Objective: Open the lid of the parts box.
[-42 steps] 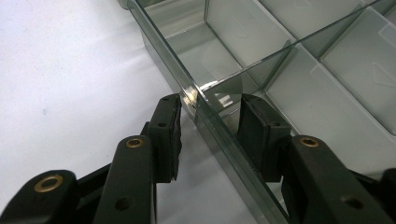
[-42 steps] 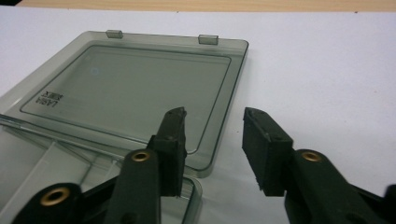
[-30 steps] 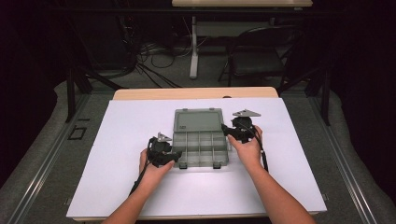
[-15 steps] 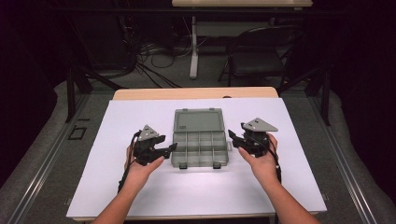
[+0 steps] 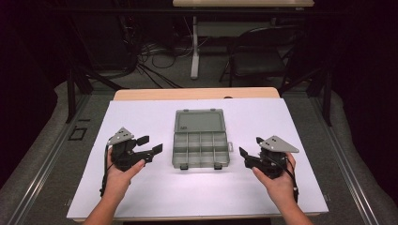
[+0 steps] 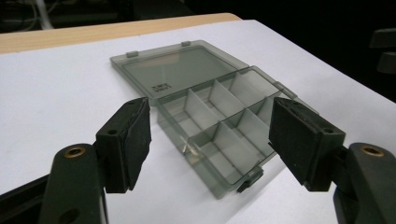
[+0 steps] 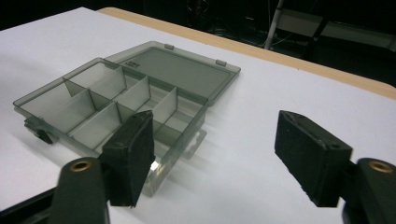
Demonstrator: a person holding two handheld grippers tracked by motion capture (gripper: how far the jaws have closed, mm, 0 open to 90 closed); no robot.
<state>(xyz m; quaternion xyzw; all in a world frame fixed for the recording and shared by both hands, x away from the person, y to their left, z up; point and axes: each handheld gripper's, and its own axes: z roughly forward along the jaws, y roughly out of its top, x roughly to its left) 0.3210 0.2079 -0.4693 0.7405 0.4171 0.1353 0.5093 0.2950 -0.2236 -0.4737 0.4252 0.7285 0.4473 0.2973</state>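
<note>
- Both hands have pulled away from the organizer box (image 5: 201, 139) since the earlier frames: left tongs (image 5: 151, 144) out to its left, right tongs (image 5: 243, 157) out to its right, each now well clear of it.
- Box itself hasn't shifted; it sits mid-counter, lid folded flat open on the far side, divided tray toward the person.
- Tray compartments look empty in both gripper views; two dark latches on the near edge.
- Left tongs: jaws have just been opening, now apart with nothing between them. Left gripper view looks across the tray through the gap, pads (image 6: 138, 135) not touching it.
- Right tongs (image 7: 224, 154): same, jaws have just been opening, now apart and empty. Box (image 7: 126, 100) lies off to the left side of that view.
- Both tongs point inward at the box from either side, held above the white counter (image 5: 281, 122).
- Beyond the counter: dark floor with cables, a chair (image 5: 263, 56).
</note>
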